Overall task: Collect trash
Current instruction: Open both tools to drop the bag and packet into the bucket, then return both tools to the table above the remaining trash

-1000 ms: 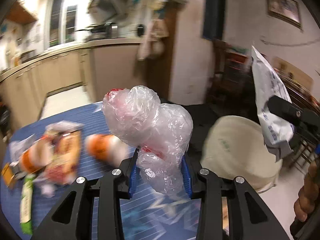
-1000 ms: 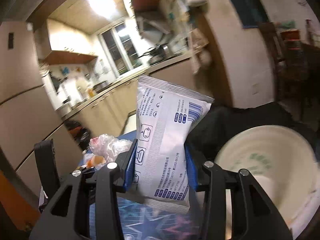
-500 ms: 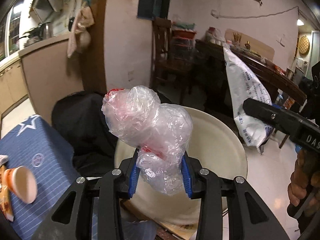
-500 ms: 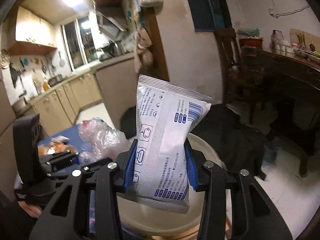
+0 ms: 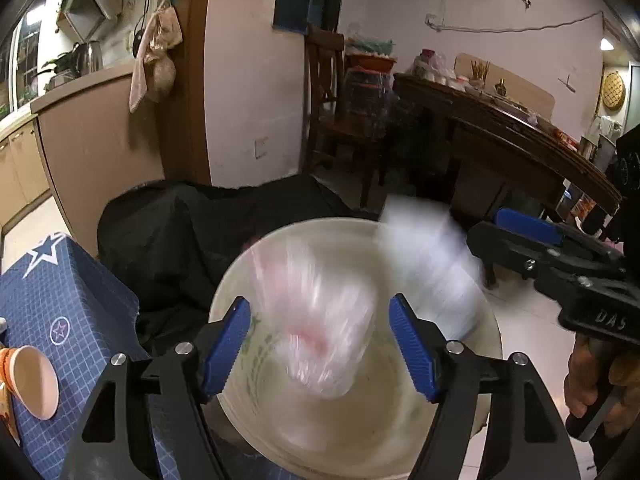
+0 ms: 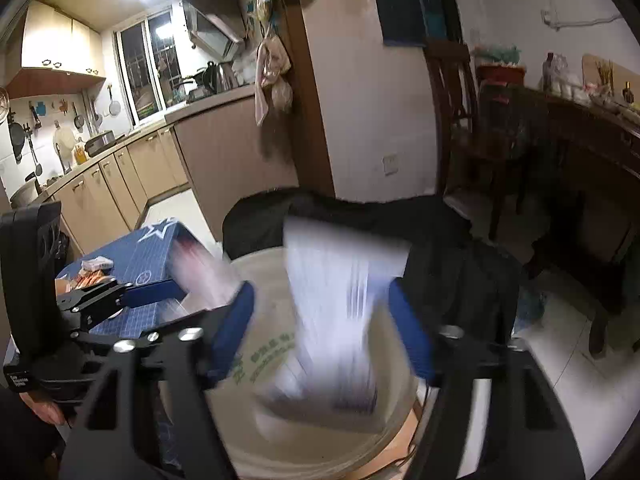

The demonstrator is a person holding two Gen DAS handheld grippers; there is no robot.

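Drop step. Both grippers' fingers just opened, apart: left gripper (image 5: 320, 344) releasing plastic wad (image 5: 320, 320), right gripper (image 6: 324, 332) releasing white packet (image 6: 340, 320). Both blurred between fingers, over bucket (image 5: 460, 420). Next: back to counter (image 5: 60, 300) for remaining trash.

White packet (image 6: 340, 312) — blurred — between the just-opened jaws of the right gripper (image 6: 324, 336), above the pale bucket (image 6: 256, 276).
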